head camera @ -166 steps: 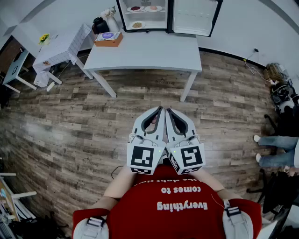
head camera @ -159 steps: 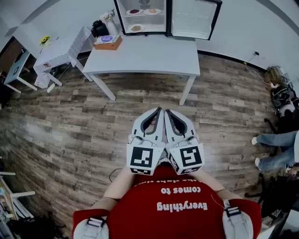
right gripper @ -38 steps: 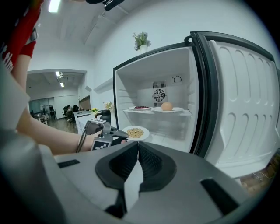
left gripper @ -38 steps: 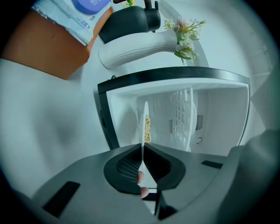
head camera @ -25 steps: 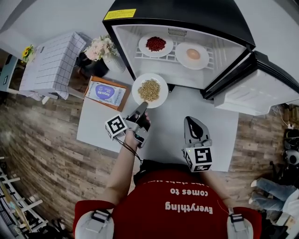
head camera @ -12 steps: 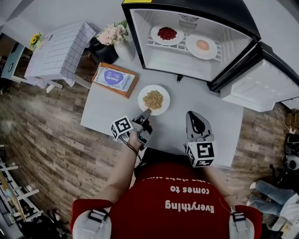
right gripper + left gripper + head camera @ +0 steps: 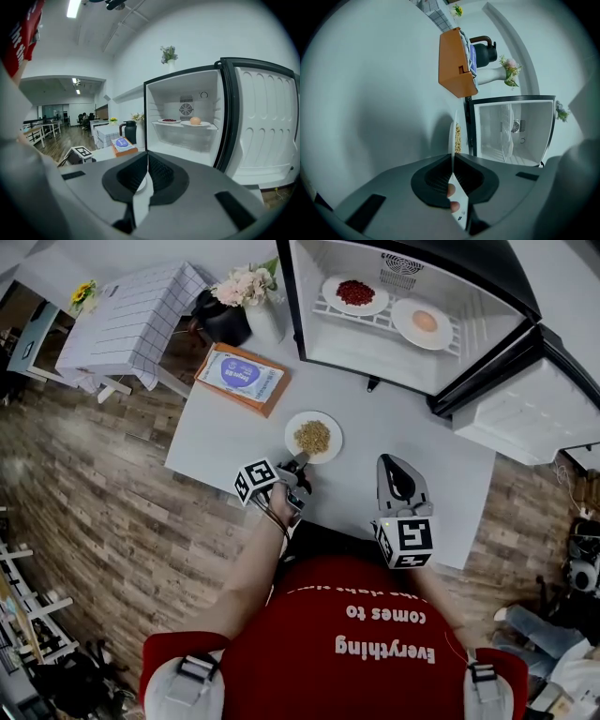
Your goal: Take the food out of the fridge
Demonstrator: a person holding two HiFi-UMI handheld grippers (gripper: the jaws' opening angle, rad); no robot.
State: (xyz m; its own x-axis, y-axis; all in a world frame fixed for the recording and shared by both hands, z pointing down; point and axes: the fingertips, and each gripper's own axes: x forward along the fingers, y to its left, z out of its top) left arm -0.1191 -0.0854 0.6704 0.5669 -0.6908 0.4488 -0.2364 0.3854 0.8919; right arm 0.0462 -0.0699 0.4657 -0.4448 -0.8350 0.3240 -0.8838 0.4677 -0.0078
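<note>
In the head view a white plate of tan grains [image 7: 314, 437] is low at the white table [image 7: 225, 427], in front of the open fridge [image 7: 375, 357]. My left gripper [image 7: 300, 462] is shut on its near rim. I cannot tell whether the plate rests on the table. The left gripper view shows that plate [image 7: 453, 136] edge-on, clamped in my left gripper [image 7: 453, 157]. On the fridge shelf stand a plate of red food [image 7: 354, 292] and a plate with a round orange item [image 7: 424, 322]. My right gripper [image 7: 393, 463] hovers shut and empty to the right, facing the fridge shelf [image 7: 187, 124].
An orange box with a blue packet [image 7: 242, 379] lies on the table's left. A dark kettle [image 7: 220, 320] and a vase of flowers [image 7: 255, 292] stand behind it. The fridge door [image 7: 520, 418] hangs open at the right. A side table with checked cloth [image 7: 131, 315] stands further left.
The left gripper has carried the grain plate away from the fridge mouth, toward me and down to the table. The right gripper has stayed almost still.
</note>
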